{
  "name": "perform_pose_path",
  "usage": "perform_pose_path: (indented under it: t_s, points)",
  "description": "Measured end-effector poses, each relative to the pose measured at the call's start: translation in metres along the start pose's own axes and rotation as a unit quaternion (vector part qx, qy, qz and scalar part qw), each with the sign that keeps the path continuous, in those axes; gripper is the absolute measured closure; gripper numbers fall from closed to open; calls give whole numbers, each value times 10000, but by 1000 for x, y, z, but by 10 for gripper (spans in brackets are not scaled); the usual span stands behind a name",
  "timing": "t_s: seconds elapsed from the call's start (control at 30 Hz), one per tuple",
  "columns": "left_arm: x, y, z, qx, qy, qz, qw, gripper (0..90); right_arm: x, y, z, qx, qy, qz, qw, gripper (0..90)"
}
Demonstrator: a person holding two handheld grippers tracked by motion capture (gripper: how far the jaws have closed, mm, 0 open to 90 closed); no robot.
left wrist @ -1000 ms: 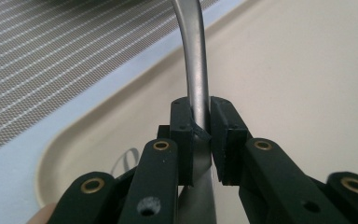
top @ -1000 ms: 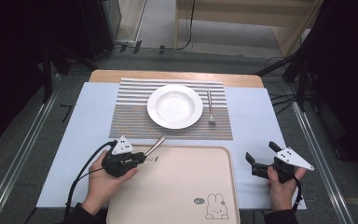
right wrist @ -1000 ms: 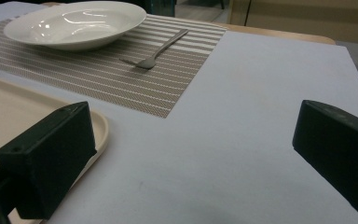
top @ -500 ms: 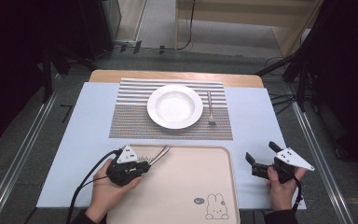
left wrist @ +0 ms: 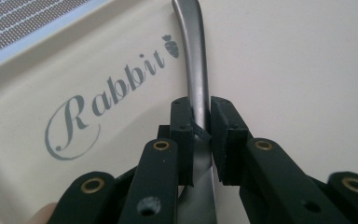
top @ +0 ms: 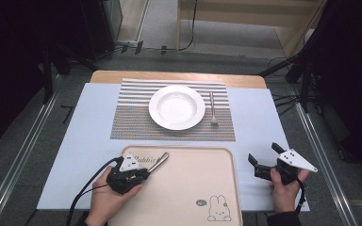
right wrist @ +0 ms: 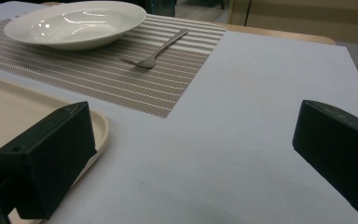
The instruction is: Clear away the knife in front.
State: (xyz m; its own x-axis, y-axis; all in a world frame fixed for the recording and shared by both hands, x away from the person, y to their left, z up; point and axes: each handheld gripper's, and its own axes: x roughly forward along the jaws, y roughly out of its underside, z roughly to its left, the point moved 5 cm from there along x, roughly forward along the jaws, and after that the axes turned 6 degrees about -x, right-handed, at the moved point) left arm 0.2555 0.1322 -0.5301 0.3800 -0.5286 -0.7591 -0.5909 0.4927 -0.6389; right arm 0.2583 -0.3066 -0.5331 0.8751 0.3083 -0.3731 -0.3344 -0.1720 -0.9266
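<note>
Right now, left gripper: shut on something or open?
Shut. In the left gripper view, both pads of the left gripper press a metal utensil handle, held over the beige tray. Its working end is hidden.

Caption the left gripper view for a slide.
Left gripper clamps a metal utensil handle above the beige Rabbit tray.

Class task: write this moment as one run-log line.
left gripper: shut on metal utensil | over tray | right gripper: open | plate, fork on placemat
</note>
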Motion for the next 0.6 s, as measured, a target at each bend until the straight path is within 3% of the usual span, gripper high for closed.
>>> perform_pose_path:
  t_s: [0.33,0.5,0.6]
  points:
    - [0,4,-7,8,-52,102,9999,796,1,0,0,-2,23,37,10000,0]
    - [0,3,-6,-14,-40,53,10000,793,1,0,1,-8,27,42,10000,0]
    - [-2,0,-4,-164,76,-107,9998,752,1,0,0,-12,25,43,10000,0]
